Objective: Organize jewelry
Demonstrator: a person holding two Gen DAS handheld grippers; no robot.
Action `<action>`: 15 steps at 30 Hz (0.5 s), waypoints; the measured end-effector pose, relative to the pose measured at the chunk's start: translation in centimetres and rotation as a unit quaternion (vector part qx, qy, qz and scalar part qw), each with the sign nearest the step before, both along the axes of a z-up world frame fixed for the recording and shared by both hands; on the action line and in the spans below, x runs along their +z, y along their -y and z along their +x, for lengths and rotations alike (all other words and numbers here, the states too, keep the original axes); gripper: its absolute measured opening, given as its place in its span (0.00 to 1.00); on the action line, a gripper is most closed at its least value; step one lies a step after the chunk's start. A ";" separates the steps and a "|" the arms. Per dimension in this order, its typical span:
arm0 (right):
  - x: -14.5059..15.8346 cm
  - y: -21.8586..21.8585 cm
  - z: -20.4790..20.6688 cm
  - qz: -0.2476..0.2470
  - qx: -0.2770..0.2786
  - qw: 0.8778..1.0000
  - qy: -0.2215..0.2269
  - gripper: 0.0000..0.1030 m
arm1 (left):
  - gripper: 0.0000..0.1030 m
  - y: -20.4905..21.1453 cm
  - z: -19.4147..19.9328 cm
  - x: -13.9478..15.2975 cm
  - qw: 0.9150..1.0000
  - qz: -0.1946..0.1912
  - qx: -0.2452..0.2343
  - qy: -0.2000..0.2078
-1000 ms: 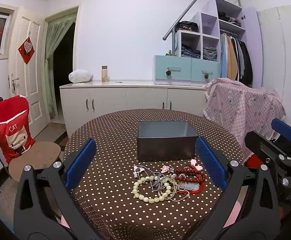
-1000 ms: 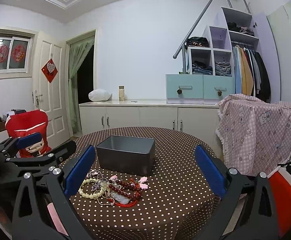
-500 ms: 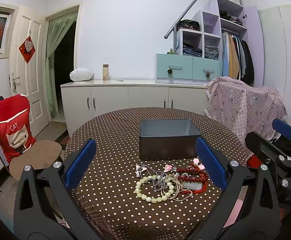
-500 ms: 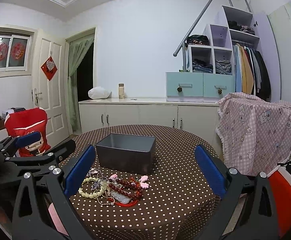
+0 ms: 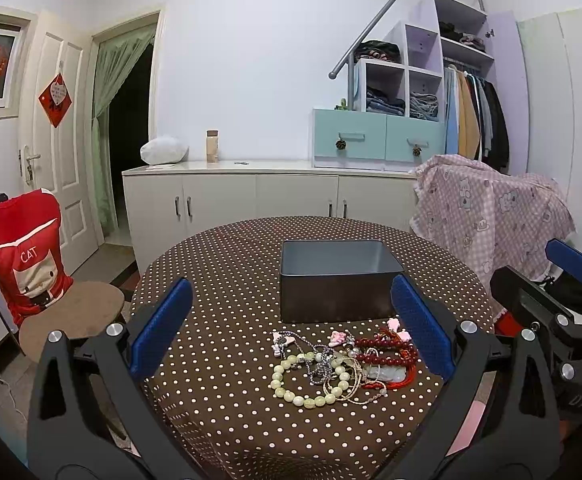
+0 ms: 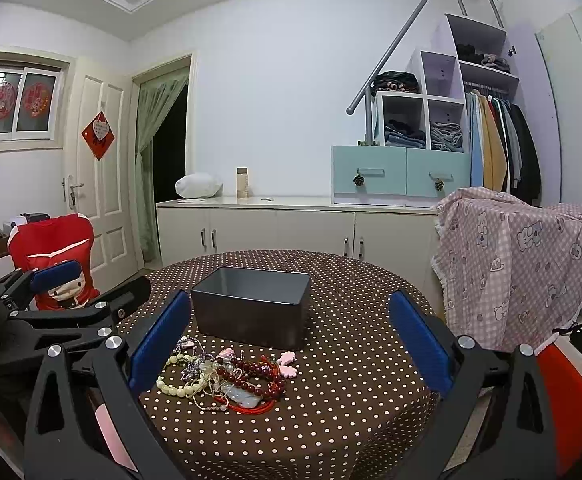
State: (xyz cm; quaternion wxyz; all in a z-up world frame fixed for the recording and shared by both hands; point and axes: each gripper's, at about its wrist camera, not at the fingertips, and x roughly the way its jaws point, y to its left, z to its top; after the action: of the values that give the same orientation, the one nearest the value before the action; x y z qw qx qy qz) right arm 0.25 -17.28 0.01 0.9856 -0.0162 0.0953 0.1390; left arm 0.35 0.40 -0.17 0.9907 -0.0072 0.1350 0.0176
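On the round table (image 5: 219, 280), under its brown polka-dot cloth, a tangled heap of jewelry (image 5: 343, 360) lies toward the near edge, just in front of a dark grey metal box (image 5: 339, 292) that sits near the table's middle with its top open, presumably the bin the pieces are meant for. In the heap, a pale green bead bracelet (image 5: 291, 380) lies on the left side and a dark red bead string (image 5: 387, 354) on the right (silver chains and pink charms knot between them). The left gripper (image 5: 291, 332) hangs above the near edge, jaws spread wide and holding nothing. The right gripper (image 6: 291, 336) is likewise spread and empty, its jaws framing heap and box for a first pick.
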 end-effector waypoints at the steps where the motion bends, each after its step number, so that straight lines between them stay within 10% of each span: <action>1: 0.0 0.0 0.0 0.000 0.000 1.000 0.001 0.92 | 0.94 0.0 0.0 0.0 1.000 0.000 0.000 0.000; 15: 0.0 -0.1 -0.1 -0.003 -0.004 1.000 0.004 0.92 | 0.94 0.0 0.0 0.0 1.000 0.000 0.000 0.000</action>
State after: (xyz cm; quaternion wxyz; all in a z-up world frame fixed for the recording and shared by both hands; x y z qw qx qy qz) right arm 0.18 -17.19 -0.02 0.9864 -0.0195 0.0921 0.1351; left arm 0.34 0.36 -0.17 0.9907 -0.0072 0.1351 0.0174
